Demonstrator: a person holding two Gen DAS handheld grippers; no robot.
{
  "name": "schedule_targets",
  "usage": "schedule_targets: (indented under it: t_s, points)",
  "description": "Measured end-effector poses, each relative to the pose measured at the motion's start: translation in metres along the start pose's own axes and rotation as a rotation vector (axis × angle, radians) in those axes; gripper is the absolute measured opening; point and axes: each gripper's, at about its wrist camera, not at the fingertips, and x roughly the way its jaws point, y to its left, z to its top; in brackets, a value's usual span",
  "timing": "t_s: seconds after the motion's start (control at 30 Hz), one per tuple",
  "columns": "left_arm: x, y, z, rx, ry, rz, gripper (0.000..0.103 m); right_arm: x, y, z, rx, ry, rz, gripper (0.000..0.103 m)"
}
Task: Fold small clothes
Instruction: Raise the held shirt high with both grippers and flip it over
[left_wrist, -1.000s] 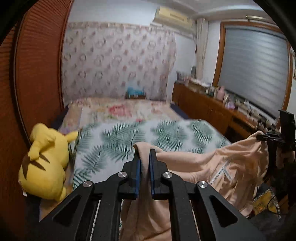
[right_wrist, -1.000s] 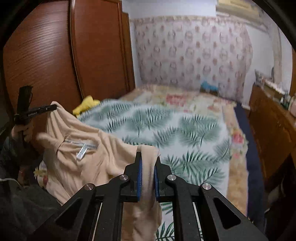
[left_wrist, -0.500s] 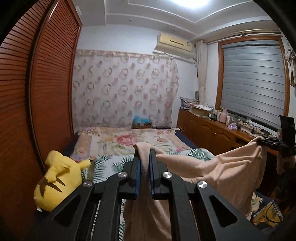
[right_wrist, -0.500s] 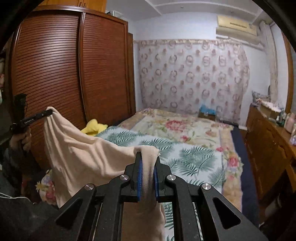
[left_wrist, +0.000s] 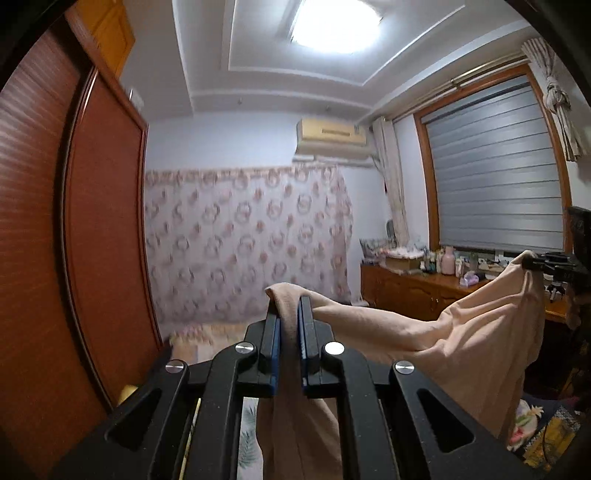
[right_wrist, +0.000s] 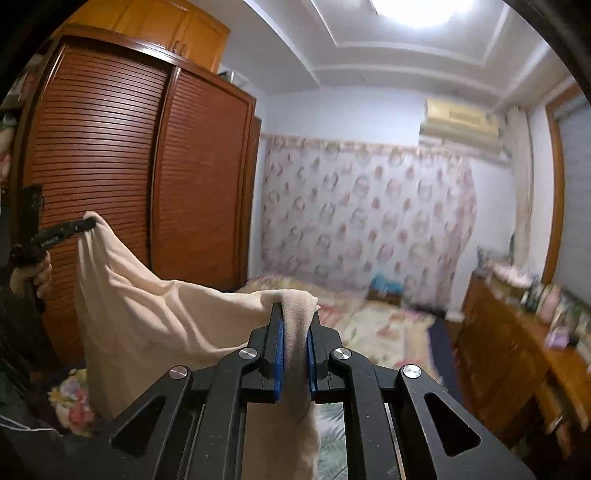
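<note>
A peach-coloured garment (left_wrist: 480, 332) hangs in the air, stretched between my two grippers. In the left wrist view my left gripper (left_wrist: 290, 306) is shut on one top corner, and the cloth drapes down between its blue pads. The right gripper (left_wrist: 532, 263) shows at the far right, pinching the other corner. In the right wrist view my right gripper (right_wrist: 295, 312) is shut on its corner of the garment (right_wrist: 147, 314). The left gripper (right_wrist: 86, 223) is at the far left, held by a hand (right_wrist: 38, 275). The garment's lower part is hidden behind the grippers.
A brown slatted wardrobe (right_wrist: 110, 166) stands on the left. The bed with a floral cover (right_wrist: 384, 325) lies below and ahead. A wooden dresser (right_wrist: 517, 350) crowded with small items runs along the right wall under a blinded window (left_wrist: 495, 177). A patterned curtain (left_wrist: 243, 243) covers the far wall.
Both grippers have risen with the garment, lifting it off the bed. The views have swung up from the bedspread to the wall and ceiling, and the yellow plush toy has dropped out of sight.
</note>
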Motion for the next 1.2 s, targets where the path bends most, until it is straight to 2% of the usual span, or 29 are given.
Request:
schedule_targets:
  t_s: [0.13,0.4,0.6,0.8,0.97,1.2]
  points:
    - [-0.007,0.005,0.033,0.011,-0.065,0.01,0.009,-0.02,0.007,0.026,-0.055,-0.061,-0.04,0.01]
    - [-0.023,0.01,0.073,0.035,-0.157,0.04,0.009,-0.056,0.019,0.057,-0.111,-0.157,-0.118,0.01]
    - [0.001,0.008,0.068,0.05,-0.134,0.051,0.009,-0.029,0.038,0.038,-0.149,-0.123,-0.175,0.01]
    - [0.088,0.016,0.031,0.036,-0.006,0.055,0.009,0.043,0.016,0.016,-0.128,0.007,-0.211,0.01]
    - [0.175,0.024,-0.017,0.028,0.117,0.088,0.009,0.12,-0.003,-0.018,-0.096,0.104,-0.191,0.01]
    - [0.265,0.041,-0.065,0.011,0.273,0.089,0.009,0.233,-0.019,-0.066,-0.075,0.272,-0.154,0.01]
